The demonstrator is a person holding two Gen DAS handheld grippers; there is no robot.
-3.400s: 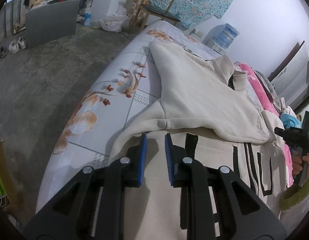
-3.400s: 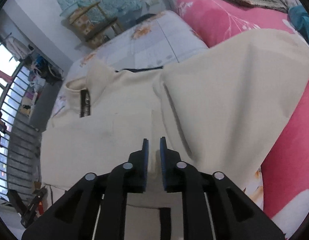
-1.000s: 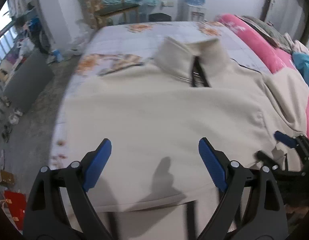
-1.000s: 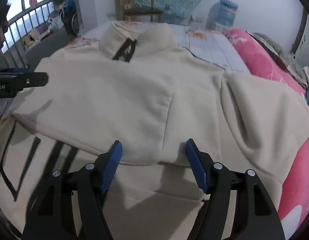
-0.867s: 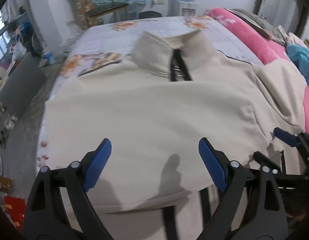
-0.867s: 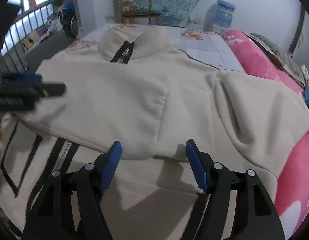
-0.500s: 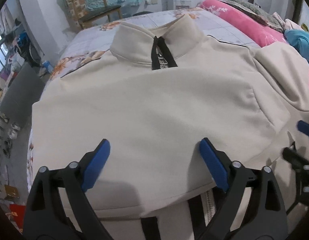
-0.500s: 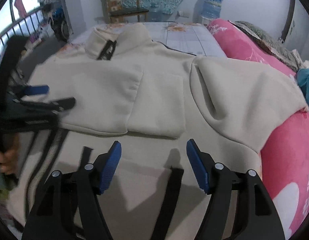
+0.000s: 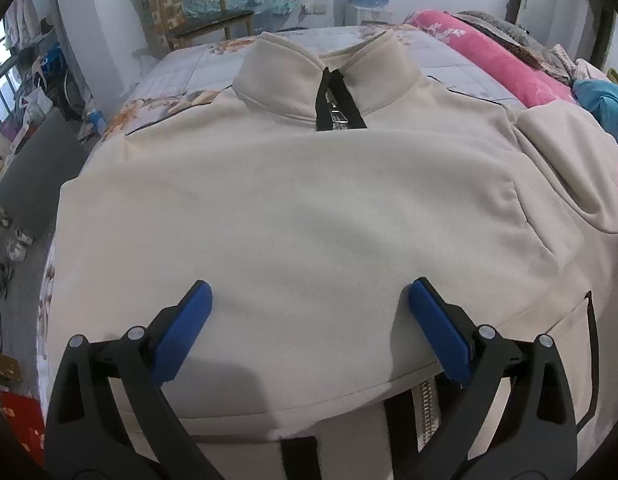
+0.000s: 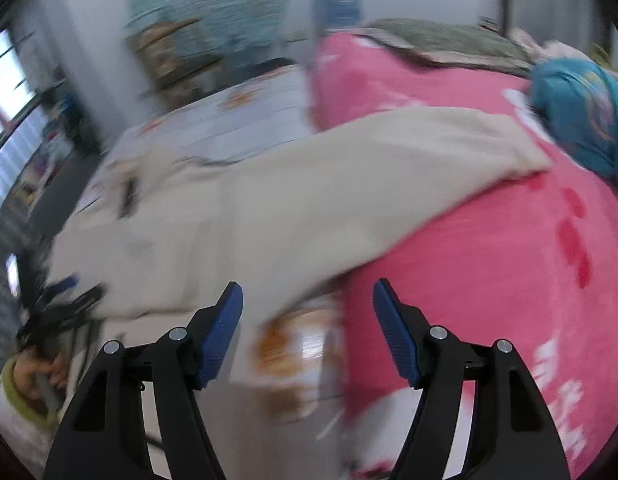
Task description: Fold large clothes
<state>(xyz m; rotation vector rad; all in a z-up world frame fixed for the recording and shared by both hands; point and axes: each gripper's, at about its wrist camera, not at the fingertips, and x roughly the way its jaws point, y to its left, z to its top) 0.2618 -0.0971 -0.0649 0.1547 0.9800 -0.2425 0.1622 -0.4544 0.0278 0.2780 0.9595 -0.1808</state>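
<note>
Only right view (image 10: 307,320), blurred, jaws spread, shows jacket (image 10: 293,204) sleeve seemingly on pink quilt (image 10: 489,264).

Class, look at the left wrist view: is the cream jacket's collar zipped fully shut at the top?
No: the collar of the cream jacket stands parted, with a black-edged zip opening showing between its two sides.

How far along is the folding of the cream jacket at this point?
Done: one sleeve lies folded across the cream jacket chest. In hand: nothing; the left gripper hangs over that fold, jaws opening and empty, and the right gripper is open. Left: the other sleeve lies spread over the pink quilt; the body is unfolded.
</note>
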